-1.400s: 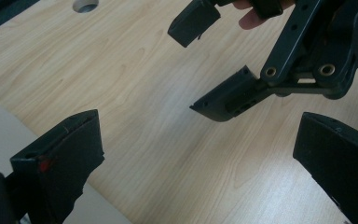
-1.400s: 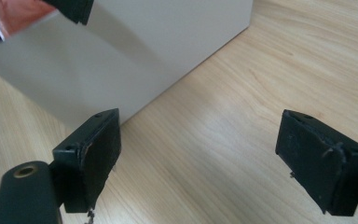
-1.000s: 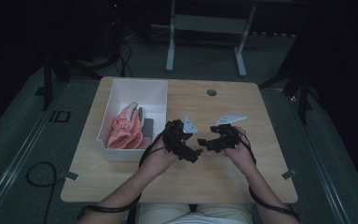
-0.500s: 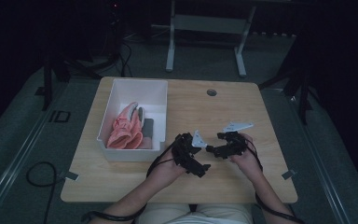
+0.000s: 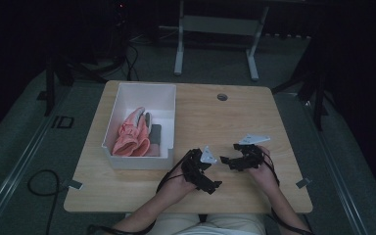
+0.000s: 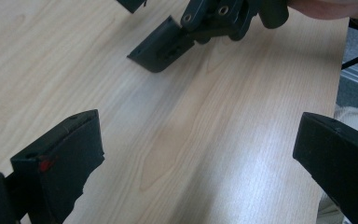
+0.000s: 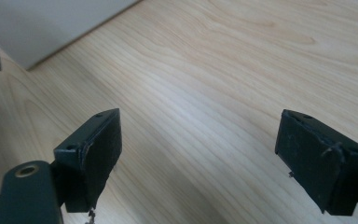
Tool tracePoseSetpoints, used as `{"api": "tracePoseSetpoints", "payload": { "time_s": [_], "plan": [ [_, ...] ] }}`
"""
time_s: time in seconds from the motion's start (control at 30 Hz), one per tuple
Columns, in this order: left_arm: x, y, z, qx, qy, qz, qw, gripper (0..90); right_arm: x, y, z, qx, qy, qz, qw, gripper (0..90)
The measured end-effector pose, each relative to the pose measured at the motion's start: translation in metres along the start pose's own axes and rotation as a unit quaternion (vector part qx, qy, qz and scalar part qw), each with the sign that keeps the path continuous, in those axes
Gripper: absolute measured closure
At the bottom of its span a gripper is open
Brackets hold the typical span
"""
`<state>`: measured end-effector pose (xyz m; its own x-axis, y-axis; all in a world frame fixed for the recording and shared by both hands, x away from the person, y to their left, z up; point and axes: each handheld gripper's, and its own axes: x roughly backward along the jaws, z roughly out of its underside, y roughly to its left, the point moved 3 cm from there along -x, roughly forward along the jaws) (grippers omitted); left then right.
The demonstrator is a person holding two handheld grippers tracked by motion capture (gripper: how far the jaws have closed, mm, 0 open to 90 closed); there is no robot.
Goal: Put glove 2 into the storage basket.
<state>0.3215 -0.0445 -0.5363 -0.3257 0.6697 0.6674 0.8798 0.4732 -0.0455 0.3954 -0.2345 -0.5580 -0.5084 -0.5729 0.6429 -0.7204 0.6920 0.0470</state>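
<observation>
Both hands rest low over the bare wooden table (image 5: 235, 117) near its front edge. My left gripper (image 5: 209, 177) is open, and bare wood lies between its jaws (image 6: 196, 158). My right gripper (image 5: 229, 161) sits just right of it, pointing left, also open over bare wood (image 7: 200, 158). The right gripper's jaw (image 6: 161, 46) appears at the top of the left gripper view, close to the table. Neither gripper holds anything.
A white bin (image 5: 127, 93) stands on the table's left half, with its wall (image 7: 51, 28) seen in the right gripper view. Inside it lie pink gloves (image 5: 133, 134) and a grey item (image 5: 155, 134). A round cable hole (image 5: 222, 97) sits near the table's far edge.
Both hands with their grippers have drawn back toward the table's front edge. The left one has turned so it points to the right.
</observation>
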Motion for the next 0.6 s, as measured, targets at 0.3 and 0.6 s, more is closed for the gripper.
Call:
{"api": "tracePoseSetpoints", "payload": {
  "time_s": [0.3,0.6],
  "plan": [
    [-0.007,0.004,0.023,0.018,0.011,0.003,0.9998,1.2,0.001,-0.009,0.019,-0.01,0.008,0.021,0.9997,14.2],
    [-0.008,0.005,0.036,0.014,-0.004,-0.002,0.9999,1.2,0.008,-0.015,0.028,-0.013,-0.012,0.038,0.9991,14.1]
  ]
}}
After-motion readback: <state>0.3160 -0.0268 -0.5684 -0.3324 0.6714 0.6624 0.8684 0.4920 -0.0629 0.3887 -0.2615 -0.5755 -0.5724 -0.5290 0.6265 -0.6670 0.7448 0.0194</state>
